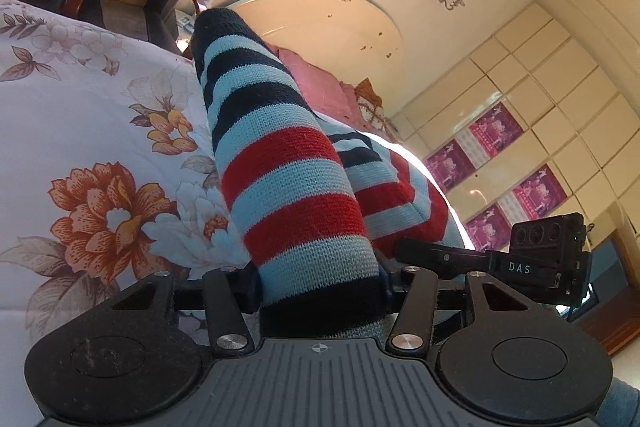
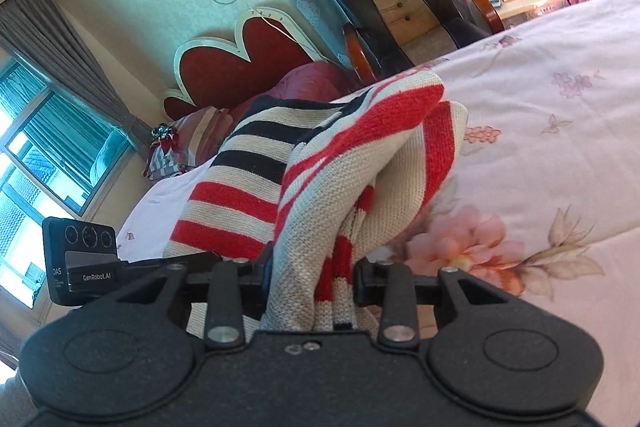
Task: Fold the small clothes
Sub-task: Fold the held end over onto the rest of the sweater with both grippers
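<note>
1. Two grippers are engaged: the left gripper (image 1: 320,291) is clenched on a sleeve of the striped sweater (image 1: 280,163), and the right gripper (image 2: 312,279) on a bunched part of it.
2. No finished fold is seen (the garment is held above the floral bedspread (image 1: 80,131)).
3. Both grippers are pointed forward and slightly downward, side by side.

We hold both hand-held grippers tilted down: left (image 1: 320,291) clamped on knit, right (image 2: 312,287) likewise clamped.
</note>
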Demonstrator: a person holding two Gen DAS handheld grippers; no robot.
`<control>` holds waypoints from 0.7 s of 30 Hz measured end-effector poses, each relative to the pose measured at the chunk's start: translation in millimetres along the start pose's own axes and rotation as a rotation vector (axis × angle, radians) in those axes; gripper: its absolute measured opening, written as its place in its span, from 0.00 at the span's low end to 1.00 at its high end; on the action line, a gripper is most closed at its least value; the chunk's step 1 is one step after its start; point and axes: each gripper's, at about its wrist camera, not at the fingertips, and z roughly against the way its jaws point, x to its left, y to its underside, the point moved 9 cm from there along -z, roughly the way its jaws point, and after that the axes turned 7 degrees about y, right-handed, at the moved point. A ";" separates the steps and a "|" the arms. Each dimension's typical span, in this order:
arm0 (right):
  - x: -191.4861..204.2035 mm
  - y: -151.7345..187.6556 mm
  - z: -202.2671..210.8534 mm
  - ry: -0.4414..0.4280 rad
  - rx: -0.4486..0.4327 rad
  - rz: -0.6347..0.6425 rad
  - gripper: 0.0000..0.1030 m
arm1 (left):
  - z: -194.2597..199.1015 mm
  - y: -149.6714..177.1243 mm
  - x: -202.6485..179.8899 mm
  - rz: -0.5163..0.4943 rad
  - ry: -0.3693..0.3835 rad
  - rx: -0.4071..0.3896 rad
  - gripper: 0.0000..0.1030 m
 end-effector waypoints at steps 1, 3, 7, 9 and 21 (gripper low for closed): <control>12.6 0.5 -1.1 0.003 -0.006 0.008 0.33 | 9.5 -0.4 -1.1 -0.003 0.001 -0.003 0.50; 32.4 3.0 -0.9 0.001 -0.012 0.019 0.33 | 33.2 1.1 -2.8 -0.007 0.005 -0.013 0.50; 72.3 11.2 -10.2 -0.009 -0.015 0.047 0.33 | 75.1 5.3 6.4 0.006 0.013 -0.006 0.50; 91.1 17.4 -20.3 -0.016 -0.007 0.059 0.33 | 96.5 8.9 15.8 0.010 0.002 -0.004 0.50; 175.4 62.9 -108.9 -0.091 0.090 0.051 0.33 | 191.7 39.5 99.5 0.103 -0.070 -0.025 0.50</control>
